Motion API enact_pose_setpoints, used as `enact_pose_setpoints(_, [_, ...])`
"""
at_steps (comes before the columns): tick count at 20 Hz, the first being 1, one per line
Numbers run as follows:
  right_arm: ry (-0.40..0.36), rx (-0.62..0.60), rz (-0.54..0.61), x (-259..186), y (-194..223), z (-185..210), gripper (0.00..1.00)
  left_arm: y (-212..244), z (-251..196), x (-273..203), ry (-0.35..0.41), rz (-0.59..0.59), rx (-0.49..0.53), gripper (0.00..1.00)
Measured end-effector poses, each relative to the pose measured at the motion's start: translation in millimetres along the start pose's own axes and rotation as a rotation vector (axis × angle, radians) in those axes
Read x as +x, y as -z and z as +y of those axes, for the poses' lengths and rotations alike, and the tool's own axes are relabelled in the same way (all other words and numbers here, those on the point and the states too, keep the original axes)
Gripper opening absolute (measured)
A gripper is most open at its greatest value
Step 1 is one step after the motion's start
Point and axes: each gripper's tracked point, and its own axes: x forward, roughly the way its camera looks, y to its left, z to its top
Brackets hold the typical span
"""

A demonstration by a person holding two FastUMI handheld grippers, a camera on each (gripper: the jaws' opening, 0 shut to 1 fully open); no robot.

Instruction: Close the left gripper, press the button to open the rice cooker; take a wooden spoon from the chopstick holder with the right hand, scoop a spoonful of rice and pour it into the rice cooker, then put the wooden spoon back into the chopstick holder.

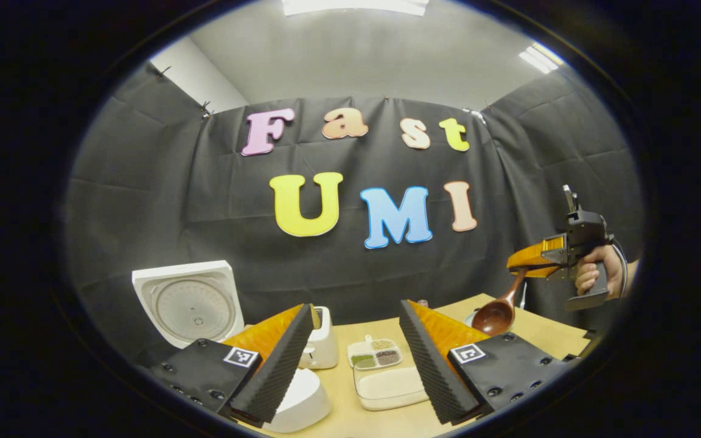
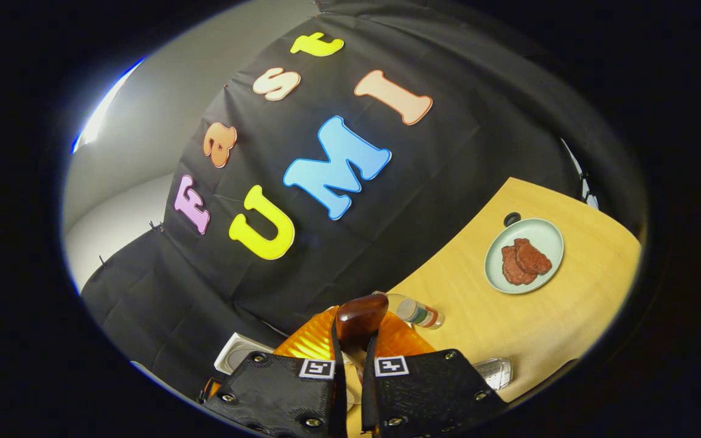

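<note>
The white rice cooker (image 1: 302,398) stands at the lower left, partly behind my left finger, with its lid (image 1: 189,301) raised. My left gripper (image 1: 358,307) is open above the table, with nothing between its fingers. Far to the right, a hand holds my right gripper (image 1: 524,263) in the air, shut on the handle of the wooden spoon (image 1: 496,313). The spoon's dark bowl hangs down and looks bare. In the right gripper view, my right gripper (image 2: 353,340) clamps the spoon (image 2: 359,316). A white tray of rice (image 1: 390,386) lies between my left fingers.
A divided dish of grains (image 1: 375,353) sits behind the rice tray, and a small white box (image 1: 320,347) stands beside the cooker. On the wooden table (image 2: 569,316) are a pale plate of reddish food (image 2: 524,255), a lying bottle (image 2: 417,311) and a clear object (image 2: 493,371).
</note>
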Motion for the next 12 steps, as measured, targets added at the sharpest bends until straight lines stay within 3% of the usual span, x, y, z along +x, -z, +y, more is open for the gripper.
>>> enact_pose_setpoints(3, [0.021, -0.009, 0.000, -2.3, -2.2, -16.0, 0.10, 0.8, -3.5, 1.4, -0.004, 0.004, -0.003, 0.99])
enact_pose_setpoints(4, [0.031, -0.017, 0.002, -3.1, -2.1, -21.4, 0.10, 2.4, -4.4, 0.6, -0.005, 0.006, -0.006, 0.94])
enact_pose_setpoints(5, [0.041, -0.023, 0.002, -4.1, -2.3, -26.8, 0.10, 2.4, -5.5, 0.2, -0.006, 0.008, -0.007, 0.99])
enact_pose_setpoints(8, [0.072, -0.045, 0.003, -7.3, -1.6, -42.7, 0.09, 3.0, -4.0, -1.7, -0.010, 0.019, -0.001, 0.99])
enact_pose_setpoints(9, [0.083, -0.051, 0.006, -7.3, -1.1, -46.9, 0.09, 3.0, -2.7, -1.6, -0.012, 0.022, -0.001, 0.94])
enact_pose_setpoints(10, [0.094, -0.058, 0.008, -7.0, 1.4, -51.0, 0.09, 4.5, -1.1, -1.3, -0.015, 0.024, 0.000, 0.99])
enact_pose_setpoints(12, [0.115, -0.077, 0.009, -4.5, 8.5, -62.1, 0.09, 3.1, -0.4, 0.3, -0.018, 0.026, -0.002, 0.94])
